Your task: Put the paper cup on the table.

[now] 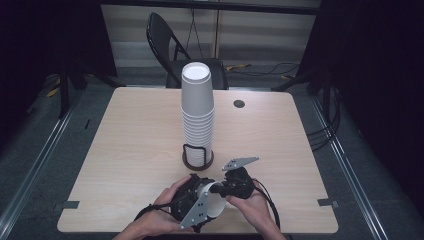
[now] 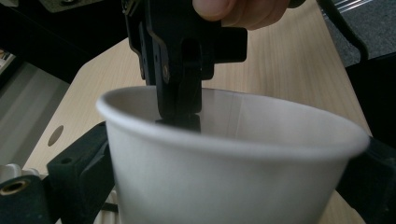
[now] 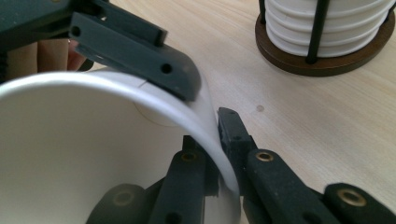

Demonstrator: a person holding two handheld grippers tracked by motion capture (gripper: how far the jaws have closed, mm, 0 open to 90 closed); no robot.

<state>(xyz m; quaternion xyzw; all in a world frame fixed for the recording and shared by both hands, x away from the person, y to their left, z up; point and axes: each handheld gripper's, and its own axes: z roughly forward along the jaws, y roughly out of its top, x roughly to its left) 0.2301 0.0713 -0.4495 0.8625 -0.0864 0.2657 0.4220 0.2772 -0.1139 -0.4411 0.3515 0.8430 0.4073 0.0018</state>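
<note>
Now | cup [image 1: 216, 200] lies on its side, off the table [image 1: 140, 150], between my hands, just before the stack [image 1: 197, 115] | right gripper [image 3: 217, 140] pinches its rim (one jaw inside, one outside) | left gripper [image 1: 192, 200] jaws flank its wall; whether they press, I cannot tell

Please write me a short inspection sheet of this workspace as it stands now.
Surface: wooden table, one round port.
Job's things: single cup at the near edge; cup stack in a holder.
Clutter: nothing seen.
Grippers: right claw pinches the cup's wall at the rim; left claw spans its body.
Cables: one trails from each claw; more on the floor, right.
Surroundings: dark room, folding chair.
</note>
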